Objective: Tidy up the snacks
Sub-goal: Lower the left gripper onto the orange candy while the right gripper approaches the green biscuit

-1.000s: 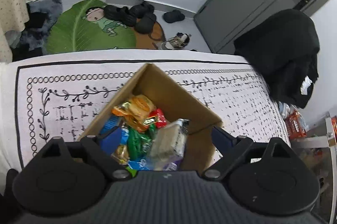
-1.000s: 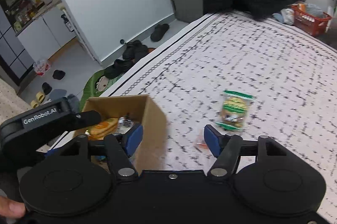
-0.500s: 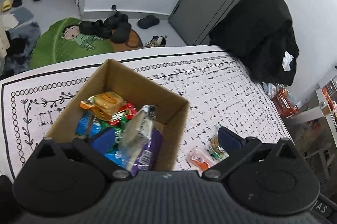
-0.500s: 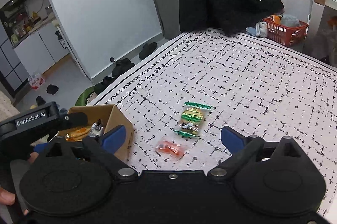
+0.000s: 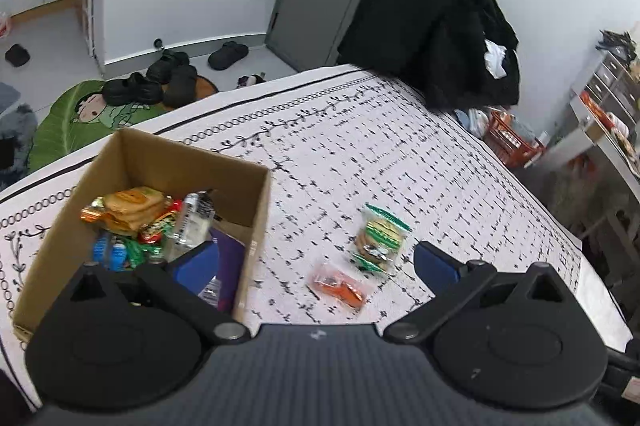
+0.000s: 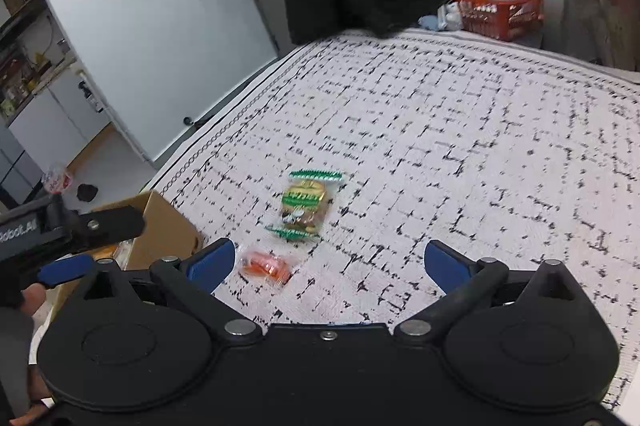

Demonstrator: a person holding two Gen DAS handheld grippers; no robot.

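A cardboard box (image 5: 256,209) at the left of the left wrist view holds several snack packets (image 5: 132,205). On the white patterned cloth (image 5: 360,145) to its right lie a green-trimmed cookie packet (image 5: 380,238) and a small orange packet (image 5: 340,284). My left gripper (image 5: 316,262) is open and empty, its left finger over the box, its right finger past the packets. The right wrist view shows the cookie packet (image 6: 306,203), the orange packet (image 6: 266,266) and the box (image 6: 160,226). My right gripper (image 6: 328,262) has its jaws opening, empty, just short of the orange packet. The left gripper (image 6: 116,242) shows at its left.
A black garment (image 5: 432,25) hangs over the cloth's far edge. A red basket (image 6: 500,11) sits on the floor beyond it, with a shelf unit (image 5: 608,117) at the right. Shoes (image 5: 160,77) and a green mat (image 5: 80,121) lie on the floor behind the box.
The beige packet that hung between my left jaws now lies in the box. Both grippers have swung right from the box toward the loose packets, and the right jaws have spread wide.
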